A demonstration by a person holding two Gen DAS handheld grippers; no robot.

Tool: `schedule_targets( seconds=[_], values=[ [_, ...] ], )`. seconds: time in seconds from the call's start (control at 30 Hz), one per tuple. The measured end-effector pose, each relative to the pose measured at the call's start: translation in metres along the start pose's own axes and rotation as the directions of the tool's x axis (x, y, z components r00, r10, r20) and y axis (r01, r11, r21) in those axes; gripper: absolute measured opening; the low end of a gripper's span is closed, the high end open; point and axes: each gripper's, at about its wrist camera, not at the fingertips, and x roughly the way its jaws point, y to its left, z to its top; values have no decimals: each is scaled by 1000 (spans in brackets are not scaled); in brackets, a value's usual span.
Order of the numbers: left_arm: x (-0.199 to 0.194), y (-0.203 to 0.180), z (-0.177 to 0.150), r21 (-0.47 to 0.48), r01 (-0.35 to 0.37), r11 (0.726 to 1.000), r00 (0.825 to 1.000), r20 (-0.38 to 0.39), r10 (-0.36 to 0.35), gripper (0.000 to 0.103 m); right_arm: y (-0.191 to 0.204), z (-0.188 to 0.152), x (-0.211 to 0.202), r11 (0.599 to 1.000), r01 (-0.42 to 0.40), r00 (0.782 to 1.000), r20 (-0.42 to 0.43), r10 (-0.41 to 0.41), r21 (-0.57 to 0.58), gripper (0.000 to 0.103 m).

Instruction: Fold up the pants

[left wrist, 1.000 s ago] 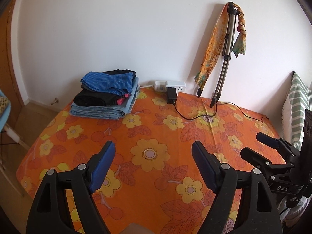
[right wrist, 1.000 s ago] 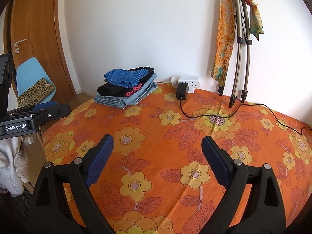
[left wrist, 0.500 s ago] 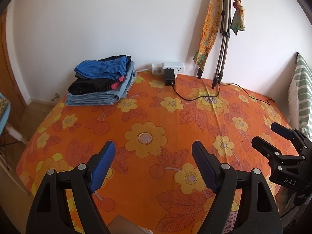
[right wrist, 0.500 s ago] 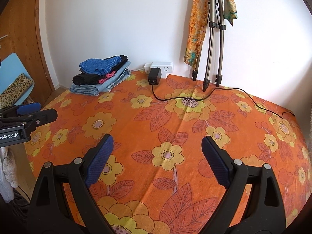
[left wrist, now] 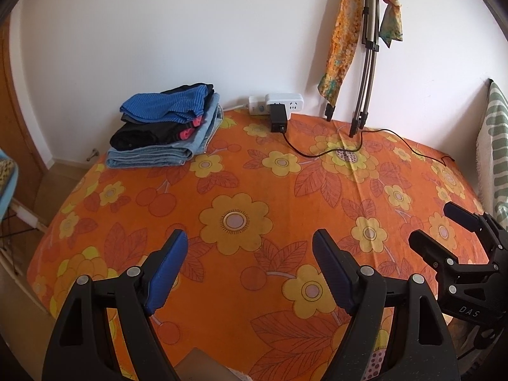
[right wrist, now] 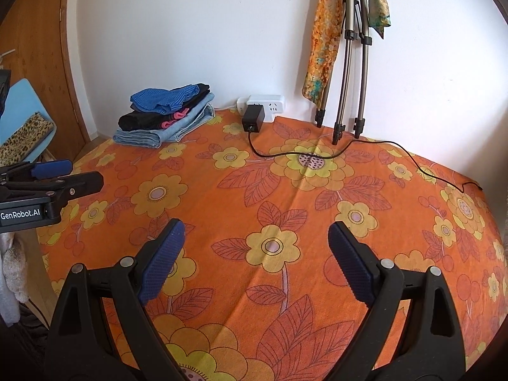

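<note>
A stack of folded clothes (left wrist: 165,130) lies at the table's far left corner: blue striped on top, black with pink trim, light jeans at the bottom. It also shows in the right wrist view (right wrist: 165,116). My left gripper (left wrist: 250,247) is open and empty above the orange flowered tablecloth (left wrist: 254,190). My right gripper (right wrist: 257,238) is open and empty above the same cloth (right wrist: 285,197). Each gripper shows in the other's view: the right one (left wrist: 444,231) at the right edge, the left one (right wrist: 73,174) at the left edge.
A white power strip (left wrist: 276,103) with a black adapter and cable (left wrist: 317,152) sits at the wall. A folded tripod with scarves (left wrist: 365,47) leans on the wall. A blue chair (right wrist: 22,120) and a wooden door stand left. A striped cushion (left wrist: 495,146) is at the right.
Both grippers drew back and shifted slightly; the view swung, so the clothes stack and tripod sit differently in frame. Both jaws stayed open and empty.
</note>
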Motion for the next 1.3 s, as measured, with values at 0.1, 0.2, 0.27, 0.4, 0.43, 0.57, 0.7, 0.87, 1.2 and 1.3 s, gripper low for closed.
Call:
schedule_targets(
  seconds=[0.1,0.2,0.27,0.4,0.43,0.57,0.7,0.87,1.2,1.3],
  values=[
    [0,0,-1,12,-10,1000,1000,0,10,81,0,0,2,1000,-5,1000,-4,5,-1,94],
    [1,2,-2,15,-16,1000,1000,-1,16,81,1,-1,5,1000,-5,1000,-8,5,-5,94],
    [1,3,-2,11,-17,1000,1000,-1,17,81,1,-1,7,1000,-8,1000,-15,8,-3,94],
    [-2,5,-1,10,-27,1000,1000,11,26,81,3,-1,10,1000,-14,1000,-22,14,-2,94],
    [-3,5,-1,10,-29,1000,999,14,29,81,3,-1,10,1000,-15,1000,-22,15,-2,94],
    [-4,5,-2,12,-34,999,999,16,34,81,4,-1,9,1000,-18,1000,-21,18,-4,94],
    [-4,5,-2,14,-35,999,999,15,35,81,4,-1,8,1000,-19,1000,-22,19,0,94],
    [-4,4,-2,15,-35,999,999,15,35,81,2,-1,7,1000,-19,1000,-22,19,2,94],
    [-4,5,-2,19,-38,999,999,17,38,81,2,-2,6,1000,-18,1000,-20,18,4,94],
    [-5,5,-2,20,-40,999,999,19,40,81,2,-1,6,1000,-19,1000,-20,19,4,94]
  ],
)
